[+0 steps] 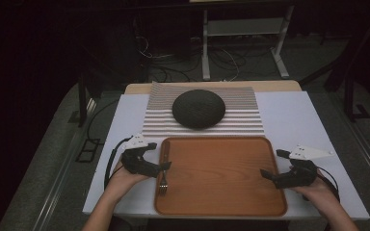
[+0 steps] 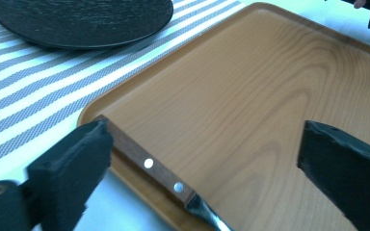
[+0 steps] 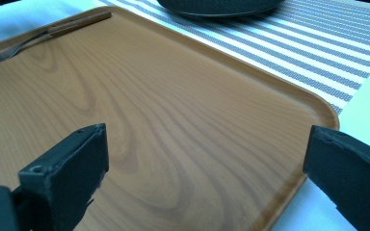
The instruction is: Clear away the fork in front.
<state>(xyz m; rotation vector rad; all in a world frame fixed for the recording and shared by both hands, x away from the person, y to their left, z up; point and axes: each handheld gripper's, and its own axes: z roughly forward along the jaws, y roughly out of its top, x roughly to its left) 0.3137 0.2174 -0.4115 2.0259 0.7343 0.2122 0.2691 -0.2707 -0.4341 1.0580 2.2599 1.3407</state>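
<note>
Over on the left edge of the wooden tray (image 1: 221, 192), your left gripper (image 1: 160, 155) sits with its jaws spread wide around the fork (image 1: 163, 180), whose wooden handle (image 2: 147, 161) lies along the tray's rim, not clamped. Further back, a black plate (image 1: 198, 109) rests on the striped placemat (image 1: 241, 120). Your right gripper (image 1: 272, 164) hangs at the tray's right edge, jaws apart, holding nothing.

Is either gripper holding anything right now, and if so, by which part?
Nothing is held. The left gripper is open, its jaws either side of the fork and its wooden handle on the tray. The right gripper is open over the tray's edge.
</note>
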